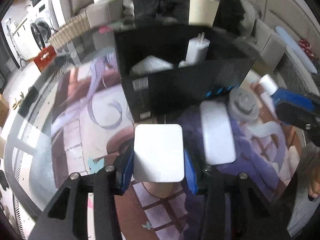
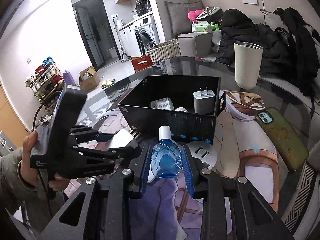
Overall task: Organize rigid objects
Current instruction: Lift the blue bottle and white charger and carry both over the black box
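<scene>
My left gripper (image 1: 159, 156) is shut on a white square charger block (image 1: 159, 152), held above the printed mat just in front of the black box (image 1: 180, 92). It also shows in the right wrist view (image 2: 122, 140). My right gripper (image 2: 166, 160) is shut on a blue eye-drop bottle (image 2: 166, 160) with a white cap, held before the black box (image 2: 170, 120). The box holds a white plug adapter (image 2: 203, 100), a white packet (image 2: 162, 104) and a small bottle (image 2: 181, 109). A white mouse-like object (image 1: 218, 134) and a round grey USB hub (image 2: 203, 154) lie on the mat.
A cream tumbler (image 2: 247, 66) stands behind the box on the glass table (image 2: 200, 66). A phone in a green case (image 2: 282, 138) lies at the right. A sofa with dark coats (image 2: 260, 38) is behind the table.
</scene>
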Demonstrator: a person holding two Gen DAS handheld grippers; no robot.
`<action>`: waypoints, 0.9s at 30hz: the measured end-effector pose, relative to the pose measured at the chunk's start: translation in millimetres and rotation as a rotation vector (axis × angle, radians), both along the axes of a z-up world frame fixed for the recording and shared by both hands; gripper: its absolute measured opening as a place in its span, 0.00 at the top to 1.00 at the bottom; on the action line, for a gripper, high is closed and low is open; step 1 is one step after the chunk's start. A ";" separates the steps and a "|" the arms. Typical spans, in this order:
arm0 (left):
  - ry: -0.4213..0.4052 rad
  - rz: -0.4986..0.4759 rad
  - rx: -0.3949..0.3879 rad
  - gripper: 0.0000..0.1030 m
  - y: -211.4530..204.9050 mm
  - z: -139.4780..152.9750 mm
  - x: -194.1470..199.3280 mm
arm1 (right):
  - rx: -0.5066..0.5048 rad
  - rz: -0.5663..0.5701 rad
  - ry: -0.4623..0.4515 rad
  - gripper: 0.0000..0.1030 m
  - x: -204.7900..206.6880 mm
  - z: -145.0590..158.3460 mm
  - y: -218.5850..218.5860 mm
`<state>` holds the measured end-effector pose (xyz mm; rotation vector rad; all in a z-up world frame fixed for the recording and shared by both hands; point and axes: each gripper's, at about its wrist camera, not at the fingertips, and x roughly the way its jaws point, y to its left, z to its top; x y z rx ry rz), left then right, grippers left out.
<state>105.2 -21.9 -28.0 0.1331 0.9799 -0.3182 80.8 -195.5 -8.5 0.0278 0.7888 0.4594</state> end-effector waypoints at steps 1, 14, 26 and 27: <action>-0.042 -0.005 0.000 0.58 -0.4 7.4 -5.0 | 0.003 -0.004 -0.007 0.71 -0.4 1.6 -1.2; -0.623 0.026 -0.117 0.58 22.1 90.1 -85.1 | 0.006 -0.021 -0.378 0.71 -42.2 53.7 -0.8; -0.695 0.027 -0.157 0.58 35.2 103.3 -97.5 | 0.027 -0.058 -0.432 0.71 -43.7 67.6 -3.5; -0.693 0.032 -0.158 0.58 34.6 104.4 -93.0 | 0.036 -0.059 -0.432 0.71 -43.5 69.6 -3.0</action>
